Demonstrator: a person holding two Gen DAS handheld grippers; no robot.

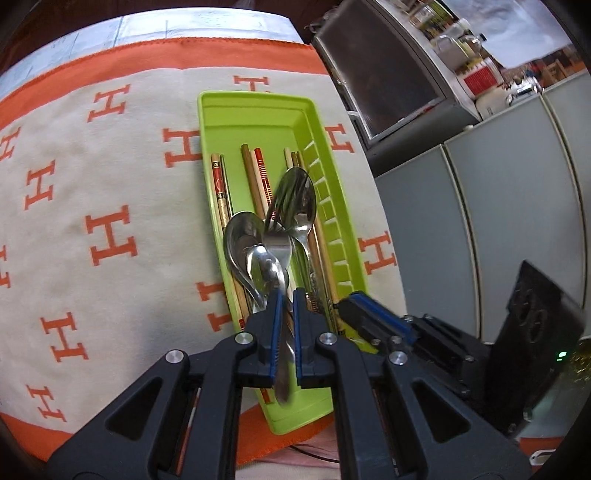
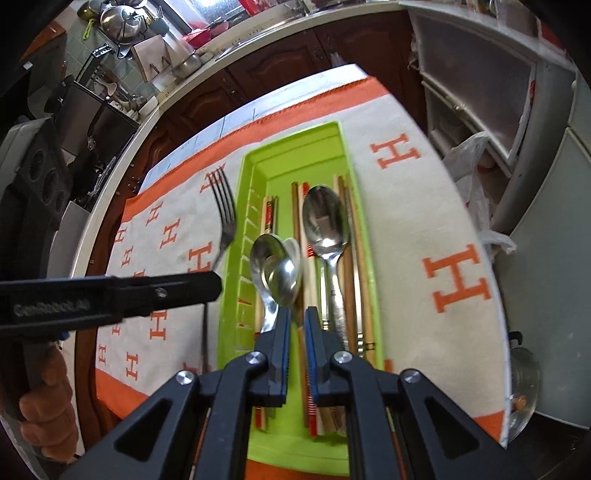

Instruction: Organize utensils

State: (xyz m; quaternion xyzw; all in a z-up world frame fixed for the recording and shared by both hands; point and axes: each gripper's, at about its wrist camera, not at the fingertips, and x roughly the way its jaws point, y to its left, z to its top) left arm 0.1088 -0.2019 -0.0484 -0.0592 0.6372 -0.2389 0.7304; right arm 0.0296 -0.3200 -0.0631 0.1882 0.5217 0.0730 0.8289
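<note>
A lime green utensil tray point(image 1: 255, 114) point(image 2: 354, 162) lies on a white and orange cloth and holds several chopsticks point(image 1: 258, 173) point(image 2: 295, 206) and steel spoons point(image 1: 242, 236) point(image 2: 325, 218). My left gripper point(image 1: 287, 295) is shut on the handle of a steel fork point(image 1: 284, 240) and holds it above the tray. In the right wrist view the fork point(image 2: 223, 206) hangs over the tray's left wall, with the left gripper's finger point(image 2: 147, 291) beside it. My right gripper point(image 2: 297, 314) is over the tray's near end, jaws nearly closed with a narrow gap and nothing between them.
The cloth point(image 1: 110, 184) point(image 2: 424, 206) covers a table. Grey cabinets point(image 1: 480, 206) and a glass-door unit point(image 1: 388, 81) stand to the right. A dark speaker point(image 1: 535, 314) sits near the table's edge. A kitchen counter with pots point(image 2: 122, 22) runs beyond the table.
</note>
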